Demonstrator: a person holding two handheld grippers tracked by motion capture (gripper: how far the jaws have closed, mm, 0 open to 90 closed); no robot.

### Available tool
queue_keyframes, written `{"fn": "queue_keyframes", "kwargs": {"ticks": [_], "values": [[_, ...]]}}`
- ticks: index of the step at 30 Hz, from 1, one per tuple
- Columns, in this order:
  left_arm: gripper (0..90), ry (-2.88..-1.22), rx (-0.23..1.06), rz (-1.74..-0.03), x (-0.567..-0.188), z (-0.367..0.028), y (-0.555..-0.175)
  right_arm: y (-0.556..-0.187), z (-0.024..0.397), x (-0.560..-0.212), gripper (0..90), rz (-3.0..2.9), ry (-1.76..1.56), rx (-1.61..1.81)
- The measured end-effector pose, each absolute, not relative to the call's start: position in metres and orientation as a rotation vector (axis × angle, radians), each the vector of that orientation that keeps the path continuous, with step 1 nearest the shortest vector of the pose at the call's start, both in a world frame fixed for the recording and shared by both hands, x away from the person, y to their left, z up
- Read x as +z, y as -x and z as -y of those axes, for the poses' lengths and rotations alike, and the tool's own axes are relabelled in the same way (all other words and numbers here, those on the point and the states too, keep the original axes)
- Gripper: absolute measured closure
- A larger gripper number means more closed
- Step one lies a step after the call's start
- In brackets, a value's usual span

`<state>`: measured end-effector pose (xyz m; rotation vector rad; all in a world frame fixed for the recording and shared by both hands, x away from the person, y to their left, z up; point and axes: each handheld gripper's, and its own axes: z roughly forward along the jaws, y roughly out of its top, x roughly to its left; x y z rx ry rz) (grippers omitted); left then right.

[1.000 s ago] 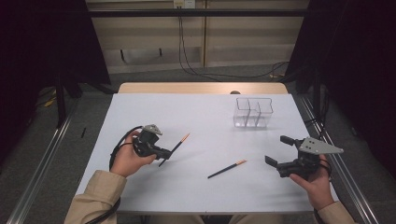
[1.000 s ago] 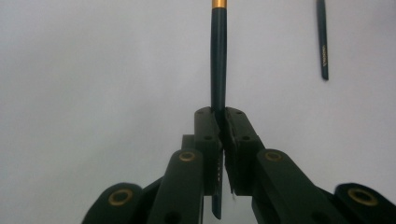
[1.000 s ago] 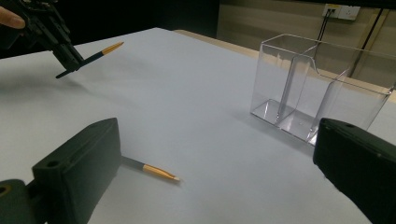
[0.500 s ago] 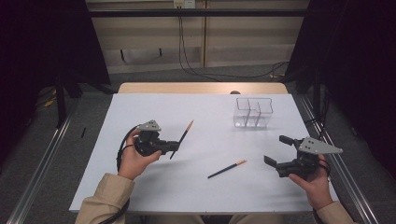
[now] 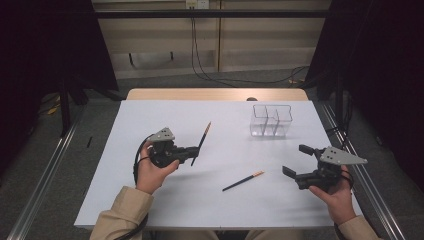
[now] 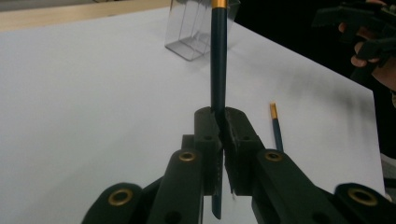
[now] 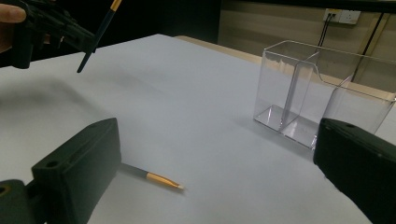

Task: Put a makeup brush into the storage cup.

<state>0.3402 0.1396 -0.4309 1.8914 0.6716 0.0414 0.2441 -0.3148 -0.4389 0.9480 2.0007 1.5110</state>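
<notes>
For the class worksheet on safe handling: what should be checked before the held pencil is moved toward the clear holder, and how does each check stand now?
1. Left gripper clamped on the held pencil: ok, jaws shut on its shaft.
2. Held pencil lifted off the table: ok, it casts a shadow below.
3. Clear holder upright, its compartments empty: ok.
4. Path from pencil to holder free of things: ok.
5. Right gripper ready: ok, jaws open, nothing between them.
6. Second pencil lying flat, apart from both grippers: ok.
</notes>
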Motion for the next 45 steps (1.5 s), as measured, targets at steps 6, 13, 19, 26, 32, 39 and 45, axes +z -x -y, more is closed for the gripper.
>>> {"fn": "queue_keyframes", "kwargs": {"ticks": [6,13,19,26,32,39,45], "values": [[84.7,-1.830,0.057,-0.658,-0.429,-0.131,-0.339,-0.245,0.314,-0.439,0.3,-2.003,-0.942,1.513],[84.7,-1.789,0.052,-0.629,-0.428,-0.121,-0.336,-0.245,0.313,-0.439,0.3,-2.003,-0.941,1.514],[84.7,-1.760,0.033,-0.605,-0.429,-0.111,-0.333,-0.246,0.312,-0.439,0.3,-1.999,-0.947,1.518],[84.7,-1.753,0.004,-0.574,-0.430,-0.099,-0.332,-0.250,0.304,-0.439,0.3,-2.012,-0.928,1.520],[84.7,-1.752,-0.019,-0.549,-0.433,-0.091,-0.331,-0.253,0.298,-0.437,0.3,-2.022,-0.919,1.521],[84.7,-1.756,-0.024,-0.542,-0.433,-0.087,-0.331,-0.256,0.294,-0.437,0.3,-2.025,-0.915,1.542],[84.7,-1.756,-0.020,-0.539,-0.433,-0.087,-0.331,-0.259,0.291,-0.434,0.4,-2.031,-0.923,1.560]]}}
